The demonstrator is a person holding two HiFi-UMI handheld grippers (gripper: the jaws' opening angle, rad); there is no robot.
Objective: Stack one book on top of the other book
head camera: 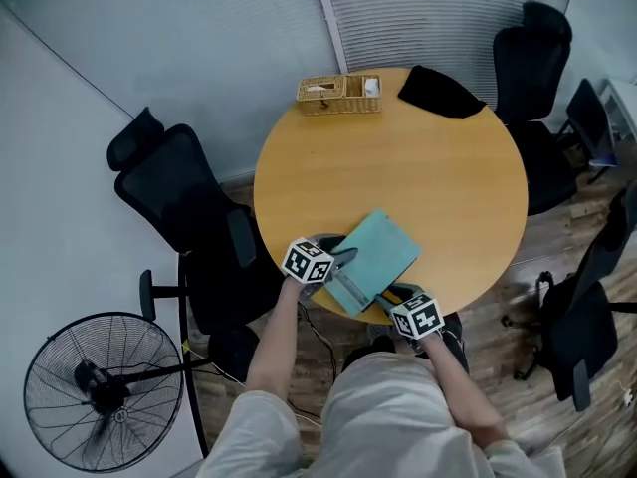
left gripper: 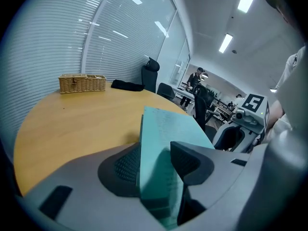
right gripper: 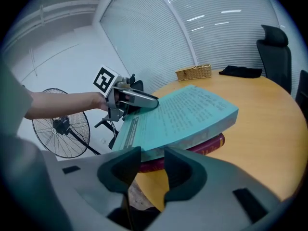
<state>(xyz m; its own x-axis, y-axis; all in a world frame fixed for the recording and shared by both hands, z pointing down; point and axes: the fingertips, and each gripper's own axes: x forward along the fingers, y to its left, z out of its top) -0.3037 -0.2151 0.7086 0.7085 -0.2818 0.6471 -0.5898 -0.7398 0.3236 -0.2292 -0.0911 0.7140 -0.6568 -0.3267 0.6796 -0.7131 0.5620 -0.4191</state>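
Note:
A teal book (head camera: 378, 257) lies slanted over a dark red book (right gripper: 211, 144) at the near edge of the round wooden table (head camera: 398, 167). In the head view the teal book hides the red one almost fully. My left gripper (head camera: 338, 262) is shut on the teal book's left edge, and the left gripper view shows that book (left gripper: 163, 143) pinched between the pads. The right gripper view also shows the left gripper (right gripper: 132, 97) on that raised edge. My right gripper (right gripper: 153, 165) stands open just short of the teal book's near corner (right gripper: 192, 114), with nothing between its pads.
A wicker basket (head camera: 338, 95) and a black cloth (head camera: 438, 93) sit at the table's far edge. Black office chairs (head camera: 184, 207) ring the table, and a floor fan (head camera: 105, 391) stands at the lower left. A person stands far off in the office (left gripper: 196, 78).

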